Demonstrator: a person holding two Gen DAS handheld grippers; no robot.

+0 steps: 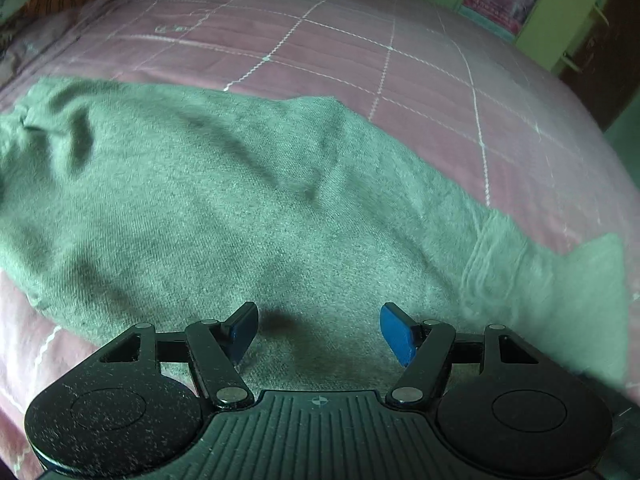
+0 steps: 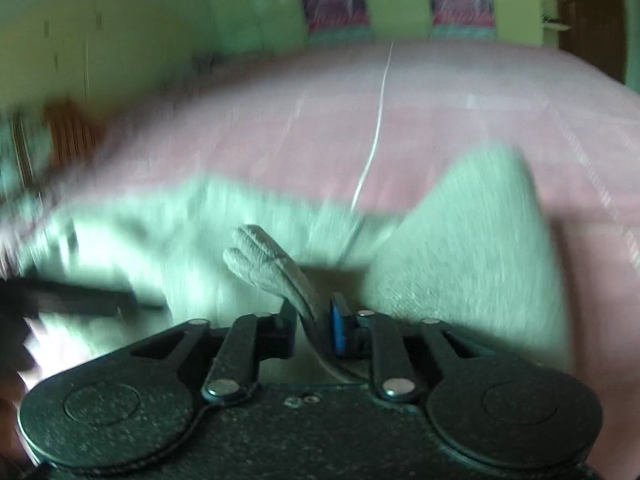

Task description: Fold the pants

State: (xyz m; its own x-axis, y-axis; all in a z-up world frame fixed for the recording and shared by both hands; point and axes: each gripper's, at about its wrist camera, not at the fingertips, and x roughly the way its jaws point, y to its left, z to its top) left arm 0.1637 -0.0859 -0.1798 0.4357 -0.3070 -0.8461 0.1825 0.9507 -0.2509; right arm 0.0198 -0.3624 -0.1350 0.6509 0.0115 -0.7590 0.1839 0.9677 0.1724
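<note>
Pants (image 1: 224, 200): grey-green knit, sweatpant-type fabric, lying across the pink quilted bed from my left-cam view, spread mostly flat w/ a few soft creases and wrinkles near the far left end. Ribbed cuff (image 1: 500, 264) sits toward the right end, w/ another flap of the same fabric just past it. On my right cam, blurry, the fabric looks paler; a folded cuff bit (image 2: 260, 264) w/ ribbed layers stacked sticks up and tilts left above the rest. Rest of the cloth lies on the bed behind it.
</note>
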